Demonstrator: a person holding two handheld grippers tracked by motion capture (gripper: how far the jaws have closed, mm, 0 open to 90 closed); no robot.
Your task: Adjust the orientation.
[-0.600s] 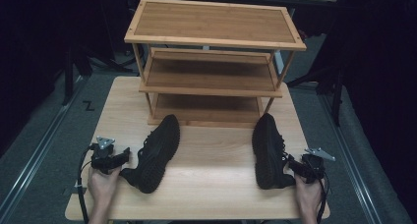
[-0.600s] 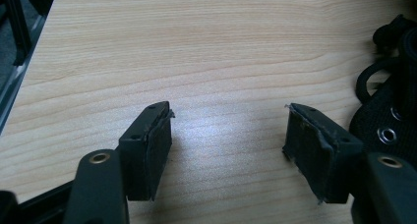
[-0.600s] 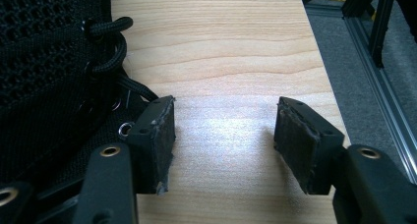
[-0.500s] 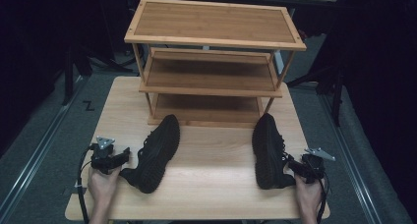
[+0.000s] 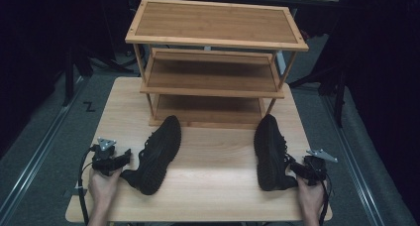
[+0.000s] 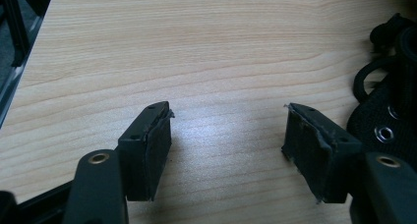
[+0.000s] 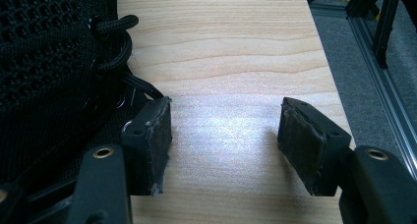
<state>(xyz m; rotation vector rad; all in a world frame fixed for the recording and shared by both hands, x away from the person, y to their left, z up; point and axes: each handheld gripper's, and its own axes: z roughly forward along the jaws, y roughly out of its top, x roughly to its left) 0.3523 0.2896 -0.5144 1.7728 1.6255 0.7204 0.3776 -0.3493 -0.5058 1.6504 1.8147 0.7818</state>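
Two black sneakers lie on the wooden table (image 5: 213, 151) in front of a three-tier wooden shoe rack (image 5: 216, 62). The left sneaker (image 5: 156, 153) lies slanted, its heel toward my left gripper (image 5: 123, 161), which rests just left of that heel. In the left gripper view the gripper (image 6: 227, 135) stands open over bare wood, with the sneaker (image 6: 388, 111) beside its right jaw. The right sneaker (image 5: 270, 151) points toward the rack. My right gripper (image 5: 296, 170) sits at its heel side, and the gripper (image 7: 223, 130) is open over bare wood, the sneaker's mesh and laces (image 7: 54, 71) against its left jaw.
All three rack shelves are bare. The table's right edge (image 7: 329, 76) runs close to my right gripper, with grey floor and a metal rail (image 7: 388, 101) beyond. Dark stands surround the table. Bare wood lies between the two sneakers.
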